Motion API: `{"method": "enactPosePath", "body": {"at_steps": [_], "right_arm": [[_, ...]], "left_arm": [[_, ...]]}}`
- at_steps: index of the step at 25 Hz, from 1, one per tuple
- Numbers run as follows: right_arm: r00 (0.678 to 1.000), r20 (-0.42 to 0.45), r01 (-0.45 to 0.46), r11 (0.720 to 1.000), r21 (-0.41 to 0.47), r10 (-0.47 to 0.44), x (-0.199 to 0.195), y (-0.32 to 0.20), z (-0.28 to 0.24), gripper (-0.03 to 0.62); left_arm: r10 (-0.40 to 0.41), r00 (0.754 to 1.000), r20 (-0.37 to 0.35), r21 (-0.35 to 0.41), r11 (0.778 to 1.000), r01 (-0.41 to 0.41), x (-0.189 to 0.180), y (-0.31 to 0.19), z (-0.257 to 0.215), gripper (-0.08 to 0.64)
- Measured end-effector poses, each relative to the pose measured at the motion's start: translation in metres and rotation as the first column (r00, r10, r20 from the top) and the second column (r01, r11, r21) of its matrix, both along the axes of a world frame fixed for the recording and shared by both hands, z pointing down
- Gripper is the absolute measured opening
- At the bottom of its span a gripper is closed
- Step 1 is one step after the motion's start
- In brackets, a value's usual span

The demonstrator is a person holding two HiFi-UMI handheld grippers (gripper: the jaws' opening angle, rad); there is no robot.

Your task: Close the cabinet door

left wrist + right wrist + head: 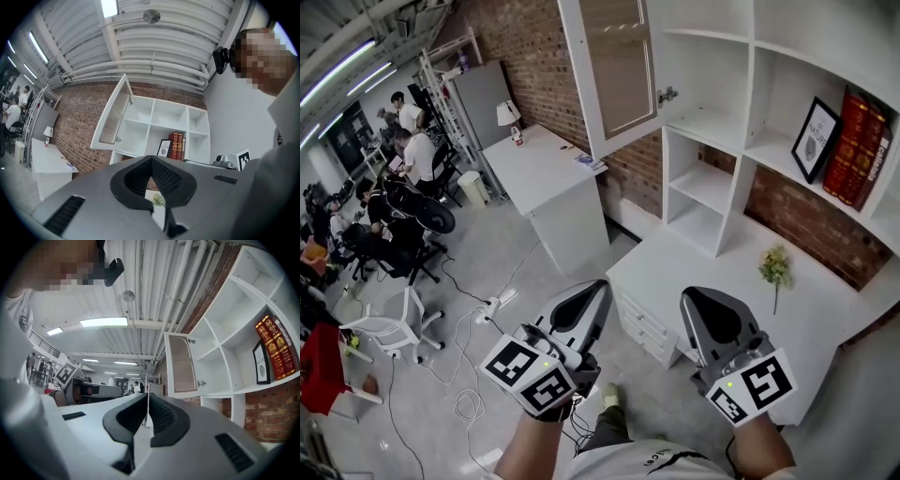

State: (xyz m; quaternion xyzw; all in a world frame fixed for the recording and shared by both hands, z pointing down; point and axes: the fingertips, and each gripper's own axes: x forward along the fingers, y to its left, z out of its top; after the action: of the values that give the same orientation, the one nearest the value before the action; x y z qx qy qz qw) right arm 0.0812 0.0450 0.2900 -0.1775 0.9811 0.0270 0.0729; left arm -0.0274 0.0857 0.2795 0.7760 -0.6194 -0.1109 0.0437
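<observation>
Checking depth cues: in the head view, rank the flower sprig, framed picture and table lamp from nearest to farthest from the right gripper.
1. Flower sprig, on the desk beside the right gripper.
2. Framed picture, on the shelf, upper right.
3. Table lamp, on the far table, upper left.

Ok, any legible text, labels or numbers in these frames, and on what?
No text can be read with confidence.
Red books: gold spine lettering, too blurred to read.
Framed picture: small caption under the image, too small to read.
Shirt: print at the frame's bottom edge, cut off, unreadable.
</observation>
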Motion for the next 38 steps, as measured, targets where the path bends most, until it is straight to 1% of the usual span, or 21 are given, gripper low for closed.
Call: {"method": "enactPosePath", "body": {"at_steps": [4,10,16,19,22,26,29,34,38], "right_arm": [[1.000,-0.022,-0.005,1.000,0.006,0.005,-0.045,-0.025,0.007,0.020],[0.998,-0.042,-0.034,0.999,0.013,0.035,-0.125,-0.074,0.007,0.020],[0.993,-0.038,-0.112,0.994,0.009,0.112,-0.202,-0.127,0.010,0.020],[0.986,-0.041,-0.163,0.987,0.012,0.163,-0.237,-0.148,0.013,0.020],[0.977,-0.059,-0.204,0.979,0.024,0.206,-0.266,-0.166,0.017,0.020],[0.958,-0.086,-0.270,0.962,0.047,0.274,-0.290,-0.196,0.019,0.021],[0.950,-0.096,-0.292,0.955,0.055,0.296,-0.306,-0.218,0.021,0.032],[0.946,-0.094,-0.304,0.951,0.062,0.309,-0.332,-0.251,0.022,0.090],[0.932,-0.083,-0.346,0.934,0.092,0.353,-0.343,-0.268,0.014,0.124]], "left_arm": [[0.002,1.000,-0.015,0.010,1.000,-0.001,-0.044,-0.027,0.005,0.011],[0.027,0.999,-0.019,0.014,1.000,-0.027,-0.120,-0.083,0.005,0.011],[0.093,0.996,0.003,0.020,0.995,-0.093,-0.187,-0.135,0.004,0.011],[0.136,0.991,0.000,0.021,0.991,-0.136,-0.212,-0.152,0.008,0.011],[0.150,0.989,-0.009,0.024,0.988,-0.150,-0.237,-0.166,0.014,0.011],[0.174,0.985,-0.022,0.021,0.985,-0.173,-0.254,-0.189,0.019,0.011],[0.171,0.985,-0.026,0.024,0.985,-0.170,-0.263,-0.199,0.021,0.011],[0.147,0.989,-0.031,0.040,0.988,-0.146,-0.277,-0.214,0.015,0.011],[0.142,0.990,-0.025,0.060,0.988,-0.141,-0.280,-0.220,0.008,0.011]]}}
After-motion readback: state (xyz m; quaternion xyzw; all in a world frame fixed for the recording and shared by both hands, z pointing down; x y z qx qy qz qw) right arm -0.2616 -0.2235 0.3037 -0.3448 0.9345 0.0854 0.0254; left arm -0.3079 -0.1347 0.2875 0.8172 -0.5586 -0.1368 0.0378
